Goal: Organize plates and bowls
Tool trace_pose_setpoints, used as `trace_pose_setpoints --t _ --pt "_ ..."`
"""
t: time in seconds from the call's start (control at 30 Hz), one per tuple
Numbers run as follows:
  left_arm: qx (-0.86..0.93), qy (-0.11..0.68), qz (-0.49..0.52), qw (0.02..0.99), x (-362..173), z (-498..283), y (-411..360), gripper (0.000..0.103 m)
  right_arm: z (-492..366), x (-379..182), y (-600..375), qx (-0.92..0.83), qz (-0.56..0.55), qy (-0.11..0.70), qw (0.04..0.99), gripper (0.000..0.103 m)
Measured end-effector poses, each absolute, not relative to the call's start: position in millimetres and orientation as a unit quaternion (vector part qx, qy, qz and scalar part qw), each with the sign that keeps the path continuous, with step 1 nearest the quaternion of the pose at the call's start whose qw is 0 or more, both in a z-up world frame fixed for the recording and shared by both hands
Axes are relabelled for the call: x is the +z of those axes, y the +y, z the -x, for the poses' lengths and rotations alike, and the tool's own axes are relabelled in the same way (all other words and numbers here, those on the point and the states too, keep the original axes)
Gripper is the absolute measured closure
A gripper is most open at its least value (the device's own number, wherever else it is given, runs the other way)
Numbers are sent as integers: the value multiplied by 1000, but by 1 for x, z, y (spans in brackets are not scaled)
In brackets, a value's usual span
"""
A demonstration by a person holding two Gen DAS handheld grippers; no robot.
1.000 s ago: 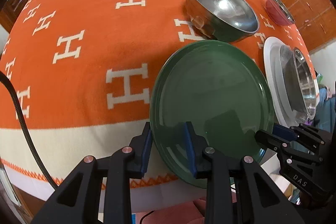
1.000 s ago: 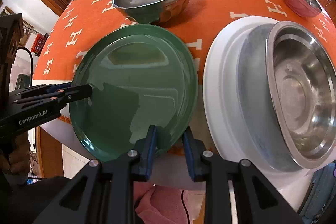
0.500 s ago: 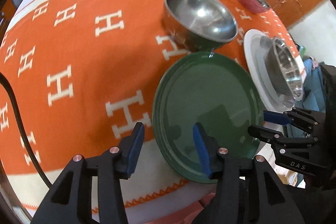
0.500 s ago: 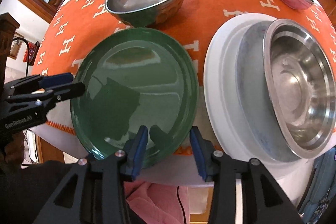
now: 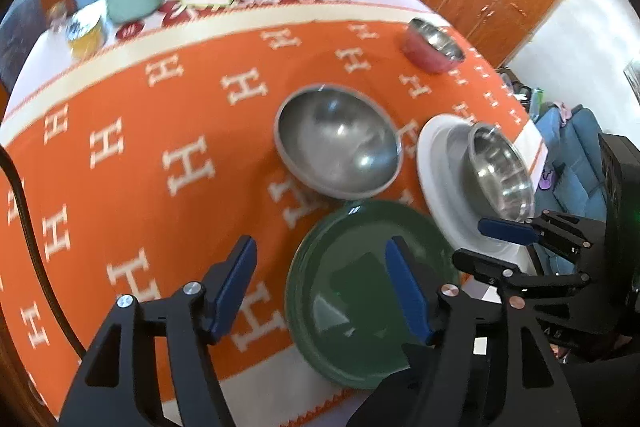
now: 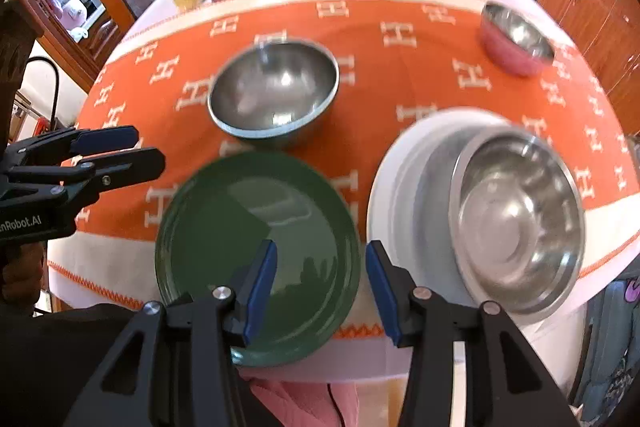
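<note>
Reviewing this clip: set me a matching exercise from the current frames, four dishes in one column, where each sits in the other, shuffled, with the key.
Things:
1. green plate
2. white plate
3. pink-sided bowl
4. large steel bowl

Places:
A. far right on the orange cloth, alone
B. near table edge, empty, below both open tongs
C. just behind the green plate
D. under a smaller steel bowl

Pairs: 1-B, 2-D, 3-A, 4-C

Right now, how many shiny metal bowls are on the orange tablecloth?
3. A big steel bowl sits behind the green plate, a second steel bowl rests on the white plate, and a small pink-sided bowl sits at the far right. None seem hidden.
</note>
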State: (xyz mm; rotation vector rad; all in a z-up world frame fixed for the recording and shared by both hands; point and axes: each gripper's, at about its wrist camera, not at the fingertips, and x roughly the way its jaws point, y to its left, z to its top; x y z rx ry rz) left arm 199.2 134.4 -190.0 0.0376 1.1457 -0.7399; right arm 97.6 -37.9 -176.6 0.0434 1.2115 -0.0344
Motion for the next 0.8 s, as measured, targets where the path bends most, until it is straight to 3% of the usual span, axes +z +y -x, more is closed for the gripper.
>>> trace_pose_setpoints --t 0.73,0.8 --pt "-260 491 12 832 -128 -179 47 35 -107 -116 -124 59 -10 447 893 56" --pt "-253 488 17 835 -119 -175 34 30 -106 -112 -134 68 -10 441 895 57"
